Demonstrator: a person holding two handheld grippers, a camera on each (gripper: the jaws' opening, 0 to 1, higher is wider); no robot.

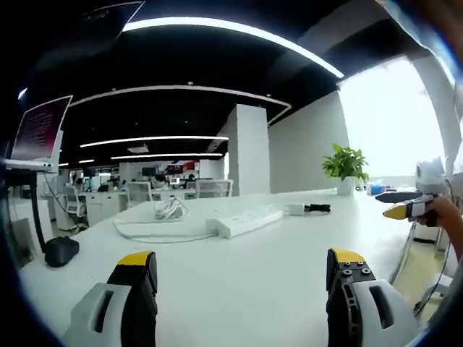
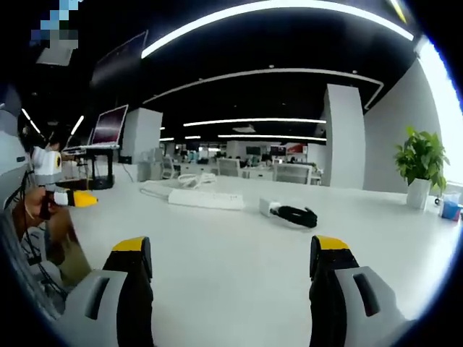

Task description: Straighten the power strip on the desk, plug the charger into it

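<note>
- In your left gripper view, a laptop [image 1: 40, 130] sits raised on a stand at the far left, with a dark mouse [image 1: 61, 250] on the white worktop [image 1: 239, 282] below it.
- The room behind is an open office: black ceiling with long light strips, rows of desks and chairs, a white pillar, bright windows on the right.
- Moving right, the power strip [image 1: 244, 220] lies at a slant near the middle of the worktop, its white cable [image 1: 155, 233] looping to the left and ending in a bundle behind it.
- Just beyond the strip's right end lies the charger [image 1: 295, 210], a white block with a dark cord, a little apart from the strip.
- A potted plant [image 1: 346, 170] stands further right near the window.
- At the right edge your right gripper [image 1: 405, 211] comes in, held in a hand, yellow tip forward.
- Your left gripper [image 1: 241, 262] hangs low over the worktop; its fingers [image 1: 137, 271] stand wide apart, holding and touching nothing.
- In your right gripper view, the left gripper [image 2: 76, 197] shows at the left edge, the power strip [image 2: 206, 199] lies across the middle, the charger [image 2: 270, 207] sits to its right, and the plant [image 2: 418, 163] is far right.
- Your right gripper [image 2: 231, 262] also has its fingers [image 2: 327, 264] spread wide and empty, well short of the charger.
</note>
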